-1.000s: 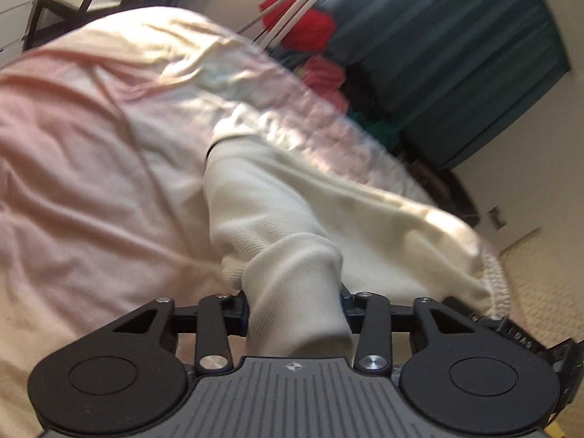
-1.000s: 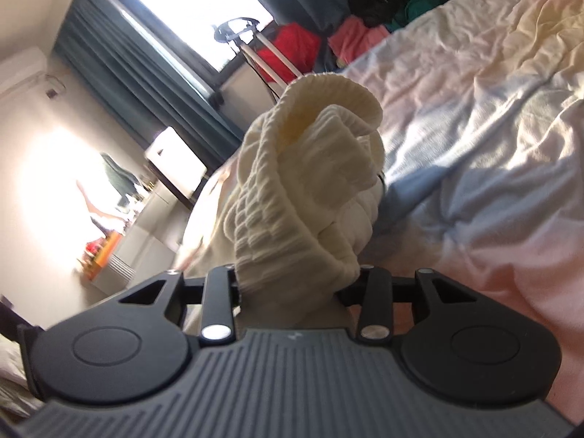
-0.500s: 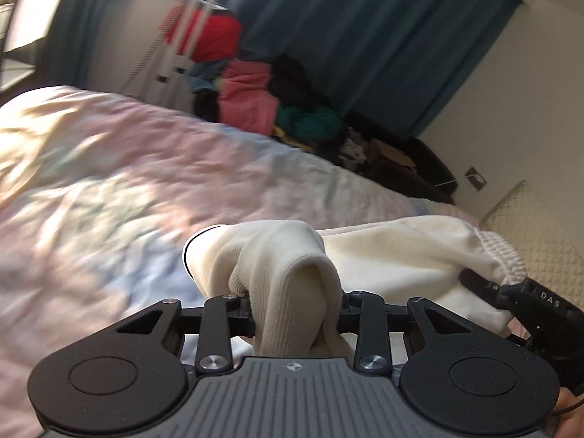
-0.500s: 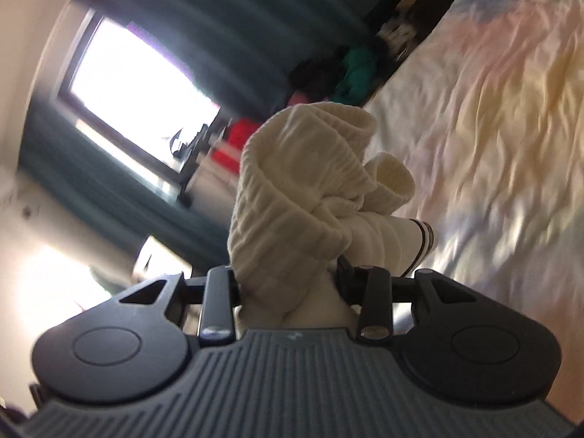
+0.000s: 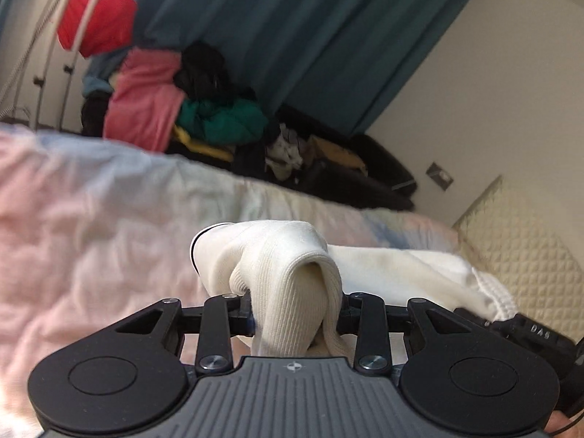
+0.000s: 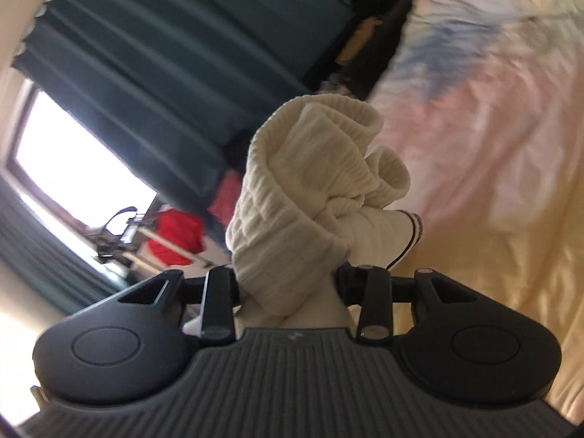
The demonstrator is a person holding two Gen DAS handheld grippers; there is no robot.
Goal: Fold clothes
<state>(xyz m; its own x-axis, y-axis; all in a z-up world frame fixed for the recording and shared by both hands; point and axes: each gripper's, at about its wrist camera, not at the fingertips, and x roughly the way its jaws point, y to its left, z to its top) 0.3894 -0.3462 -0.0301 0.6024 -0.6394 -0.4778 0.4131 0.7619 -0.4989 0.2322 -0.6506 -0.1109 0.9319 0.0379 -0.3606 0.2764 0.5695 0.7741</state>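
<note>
The left tool (image 5: 295, 310) is clamped on a bunched fold of a cream garment (image 5: 288, 255); the ribbed cloth humps up between its fingers and drapes down toward the camera. From there the garment stretches to the right, low over the bed (image 5: 91, 219), and its gathered, stitched hem (image 5: 492, 292) ends at the black body of the right tool (image 5: 529, 332), which shows at the right edge of the left view. A thin dark line edges the garment's left fold.

The right tool (image 6: 288, 284) is closed on another thick wad of the same garment (image 6: 310, 182), ribbed and rolled on itself, standing up out of the grip. A band with dark stripes (image 6: 416, 230) shows on the wad's right side.

The bed wears a crumpled sheet in pale pink, blue and yellow. Beyond the bed lies a pile of clothes (image 5: 175, 109) in pink, green, black and red, in front of teal curtains (image 5: 292, 36). A cream wall (image 5: 492, 91) carries a socket (image 5: 440, 176). A quilted cream surface (image 5: 529, 226) sits at the bed's right. In the right view a bright window (image 6: 73, 160) shows beside the curtains, with red cloth (image 6: 175, 233) on a rack below it.
</note>
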